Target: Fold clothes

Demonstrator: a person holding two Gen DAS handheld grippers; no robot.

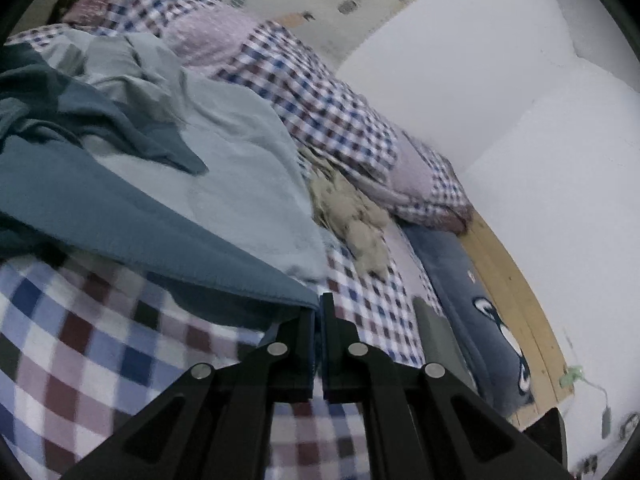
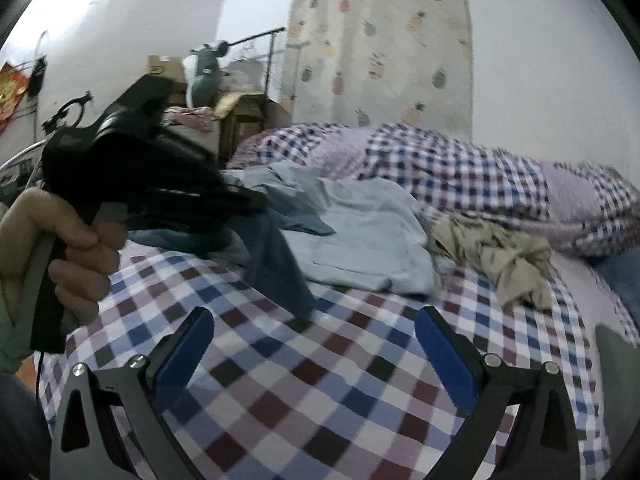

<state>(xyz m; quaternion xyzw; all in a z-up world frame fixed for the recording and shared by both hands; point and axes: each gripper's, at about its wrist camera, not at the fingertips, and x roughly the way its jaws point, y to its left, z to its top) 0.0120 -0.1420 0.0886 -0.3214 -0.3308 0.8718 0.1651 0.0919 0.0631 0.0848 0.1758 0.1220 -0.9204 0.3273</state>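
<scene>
Left gripper [image 1: 319, 312]: jaws drawn together, pinching the corner of a dark teal garment [image 1: 120, 216] at its hem. From the right wrist view the same gripper [image 2: 256, 204] appears raised above the bed, held by a bare hand [image 2: 60, 248], with the teal cloth [image 2: 280, 268] hanging down from it in a narrow drape whose lower end reaches the checked bedsheet [image 2: 320, 380].

Right gripper [image 2: 314, 336]: jaws spread wide, blue pads [image 2: 188, 352] facing each other, nothing between them; it hovers over bare sheet.

Other laundry on the bed: a pale blue garment [image 2: 372, 240] lies crumpled just behind the teal one (the two overlap in the left wrist view, pale blue [image 1: 240, 168] beneath teal). A beige garment [image 2: 504, 260] sits bunched to its right, near the rolled checked quilt [image 2: 460, 172] along the far side.

A pineapple-print curtain [image 2: 380, 40] hangs behind the bed. Both views blurred at the edges.
</scene>
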